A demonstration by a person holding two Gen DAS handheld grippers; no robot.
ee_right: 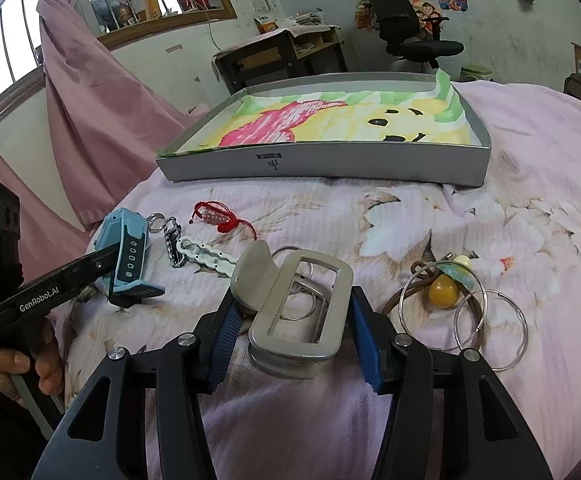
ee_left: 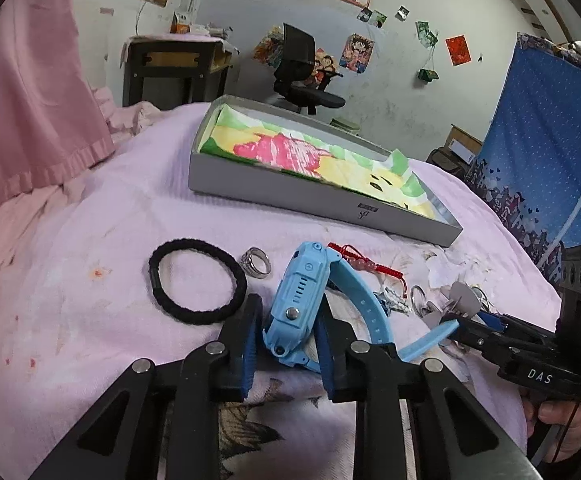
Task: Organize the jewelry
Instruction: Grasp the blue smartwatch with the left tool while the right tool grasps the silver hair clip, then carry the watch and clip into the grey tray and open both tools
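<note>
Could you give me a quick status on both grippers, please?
Left gripper jaws around blue watch, seemingly touching. Right gripper jaws straddle beige clip, small gaps. Box beyond, path clear.

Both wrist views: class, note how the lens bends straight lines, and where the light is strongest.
Left wrist view: the box edge bows, corners go dark. Right wrist view: the window is blown out, the box front curves, the nearby buckle stays sharp.
</note>
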